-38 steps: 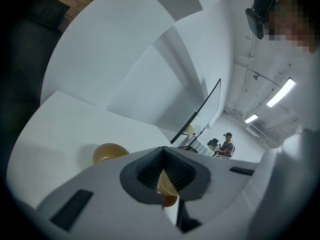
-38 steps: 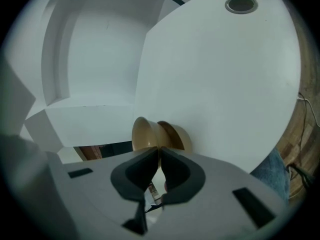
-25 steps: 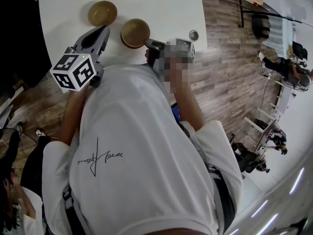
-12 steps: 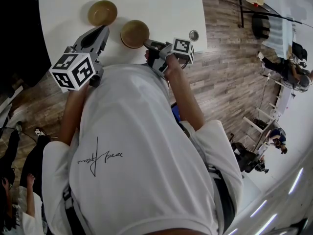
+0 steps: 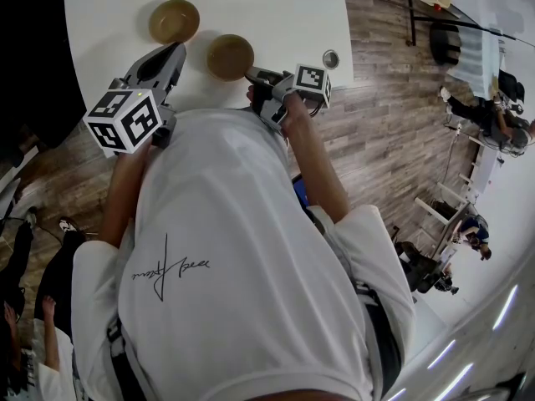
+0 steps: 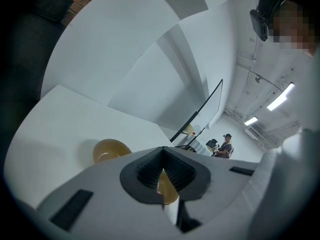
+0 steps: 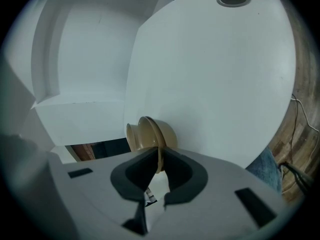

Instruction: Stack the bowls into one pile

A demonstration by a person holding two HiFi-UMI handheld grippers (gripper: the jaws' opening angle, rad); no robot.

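Two tan bowls stand on the white table point(image 5: 276, 7). The far bowl point(image 5: 174, 21) sits alone toward the back left. The near bowl point(image 5: 230, 57) has its front rim between the pads of my right gripper point(image 5: 251, 75), which is shut on it. In the right gripper view the near bowl point(image 7: 159, 133) lies just past the right gripper point(image 7: 160, 159), and its thin rim runs into the jaws. My left gripper point(image 5: 175, 54) is shut and empty, hovering left of the near bowl. In the left gripper view the left gripper point(image 6: 162, 171) points at the far bowl point(image 6: 111, 150).
A round metal grommet point(image 5: 332, 59) is set into the table near its right front corner. The table's front edge runs just ahead of the person's white shirt. Wooden floor, chairs and other people lie off to the right.
The near bowl looks a little smaller and flatter on the table than a second ago, with less shadow under it. Neither gripper has moved.
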